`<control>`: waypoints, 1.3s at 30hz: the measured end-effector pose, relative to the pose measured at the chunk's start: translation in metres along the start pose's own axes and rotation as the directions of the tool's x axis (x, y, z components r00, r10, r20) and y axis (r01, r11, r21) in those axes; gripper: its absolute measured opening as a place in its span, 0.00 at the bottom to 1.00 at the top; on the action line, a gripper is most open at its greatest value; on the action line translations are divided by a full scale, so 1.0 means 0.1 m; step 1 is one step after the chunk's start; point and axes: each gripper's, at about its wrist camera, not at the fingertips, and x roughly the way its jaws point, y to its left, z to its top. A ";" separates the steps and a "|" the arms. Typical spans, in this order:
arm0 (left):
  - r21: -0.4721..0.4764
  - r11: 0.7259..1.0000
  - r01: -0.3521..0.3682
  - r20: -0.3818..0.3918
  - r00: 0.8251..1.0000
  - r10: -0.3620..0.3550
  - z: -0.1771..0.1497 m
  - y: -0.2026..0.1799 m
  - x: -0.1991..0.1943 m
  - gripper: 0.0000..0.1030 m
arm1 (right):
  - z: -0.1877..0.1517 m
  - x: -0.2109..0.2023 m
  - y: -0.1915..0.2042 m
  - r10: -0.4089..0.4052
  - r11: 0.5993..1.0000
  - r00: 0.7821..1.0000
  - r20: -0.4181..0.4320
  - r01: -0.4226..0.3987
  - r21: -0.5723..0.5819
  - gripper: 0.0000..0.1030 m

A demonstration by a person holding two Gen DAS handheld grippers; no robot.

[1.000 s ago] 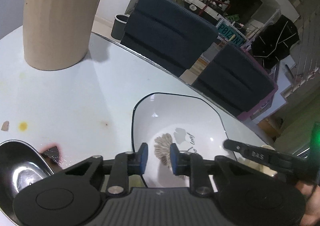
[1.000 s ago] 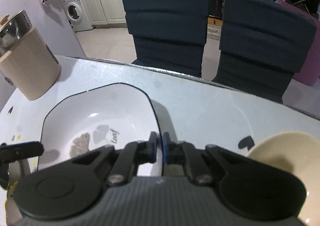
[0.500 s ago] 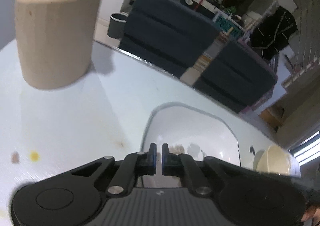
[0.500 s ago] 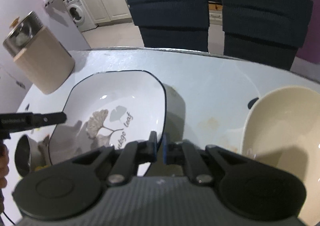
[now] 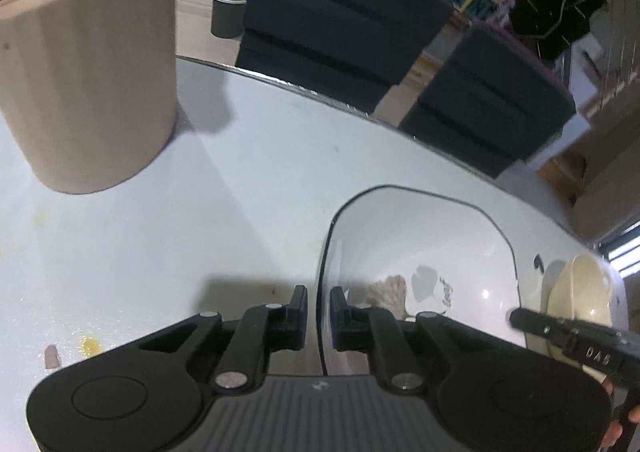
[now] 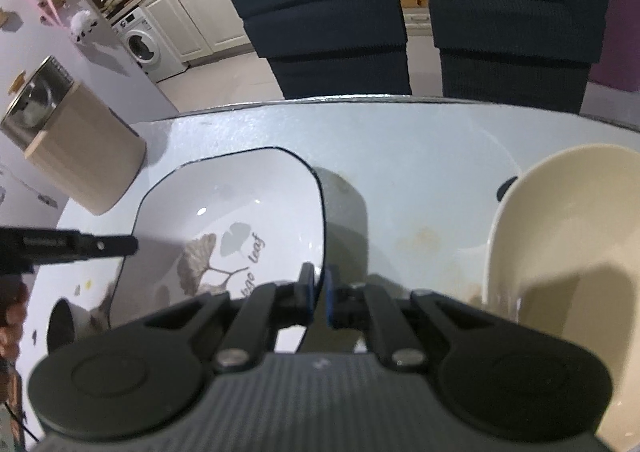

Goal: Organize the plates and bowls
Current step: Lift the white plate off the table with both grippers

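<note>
Both grippers clamp the white leaf-print plate by opposite rims. Left gripper pinches its left edge; right gripper is clenched on its right edge. Plate sits mid-table, toward the near side. Cream bowl rests near the table's right edge; beige canister stands at the far left.

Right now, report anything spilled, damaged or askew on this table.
Yellowish stains mark the table: a blob near the left gripper, a faint smear between the leaf-print plate and cream bowl. No damage is visible on either.
</note>
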 end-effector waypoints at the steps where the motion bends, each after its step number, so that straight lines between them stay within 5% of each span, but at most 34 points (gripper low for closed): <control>1: 0.002 1.000 0.000 -0.007 1.000 0.000 0.00 0.00 0.02 0.12 | 0.00 0.00 -0.01 0.000 1.000 1.000 0.000 0.000 0.004 0.06; 16: 0.078 0.997 -0.019 0.013 1.000 0.018 -0.04 -0.07 0.12 0.12 | 0.00 0.19 0.01 0.001 1.000 1.000 -0.004 -0.001 0.009 0.11; 23: 0.062 0.998 0.021 0.119 0.992 -0.029 -0.13 -0.08 -0.08 0.09 | -0.06 0.13 0.08 -0.031 0.999 0.999 0.045 0.031 0.011 0.12; 31: 0.045 0.996 0.079 0.200 0.976 -0.086 -0.11 -0.28 -0.63 0.08 | -0.03 -0.40 0.11 0.007 0.999 0.990 0.140 -0.013 0.040 0.11; 39: 0.074 0.990 0.122 0.226 0.965 -0.136 -0.46 -0.62 -1.22 0.08 | -0.25 -1.20 0.19 0.000 1.000 0.975 0.222 -0.006 0.028 0.10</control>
